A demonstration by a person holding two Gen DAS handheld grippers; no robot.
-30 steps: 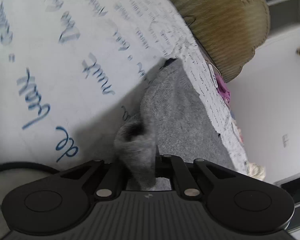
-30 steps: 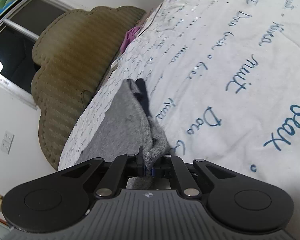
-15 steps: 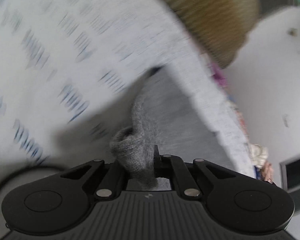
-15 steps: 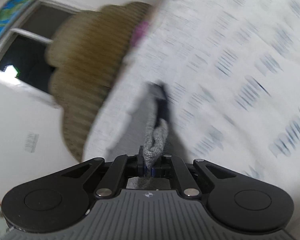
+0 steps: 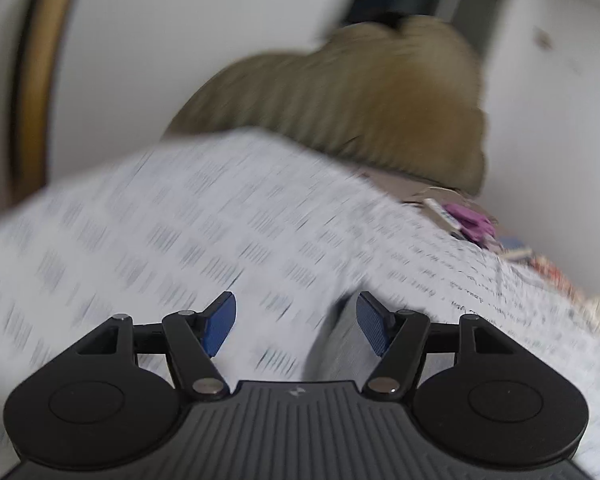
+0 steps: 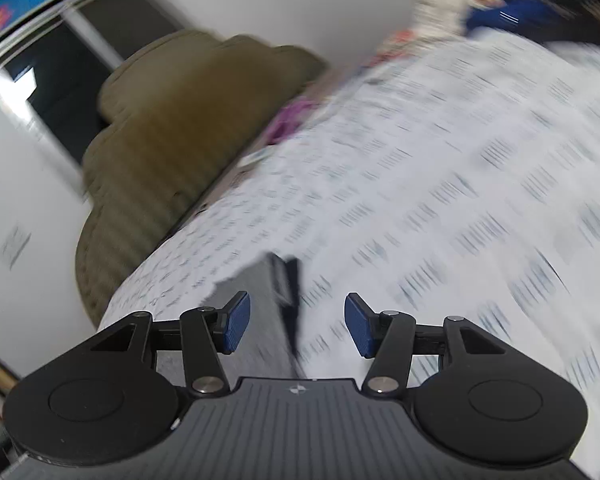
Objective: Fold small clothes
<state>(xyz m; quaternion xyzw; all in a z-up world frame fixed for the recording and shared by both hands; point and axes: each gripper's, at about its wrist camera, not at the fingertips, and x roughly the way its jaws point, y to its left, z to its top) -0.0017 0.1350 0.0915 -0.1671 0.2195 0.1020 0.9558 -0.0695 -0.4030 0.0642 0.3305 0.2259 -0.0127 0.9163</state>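
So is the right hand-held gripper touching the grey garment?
Apart. Right wrist view: the right hand-held gripper is opening, pads clear of the grey garment below.

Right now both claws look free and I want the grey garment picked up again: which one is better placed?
Probably the right claw: the grey garment lies under its opening jaws, dark edge between the pads. The left claw sees only a grey strip beside one pad.

Olive ribbed headboard (image 6: 168,132) against white wall (image 5: 220,20), dark window (image 6: 60,92) beside.
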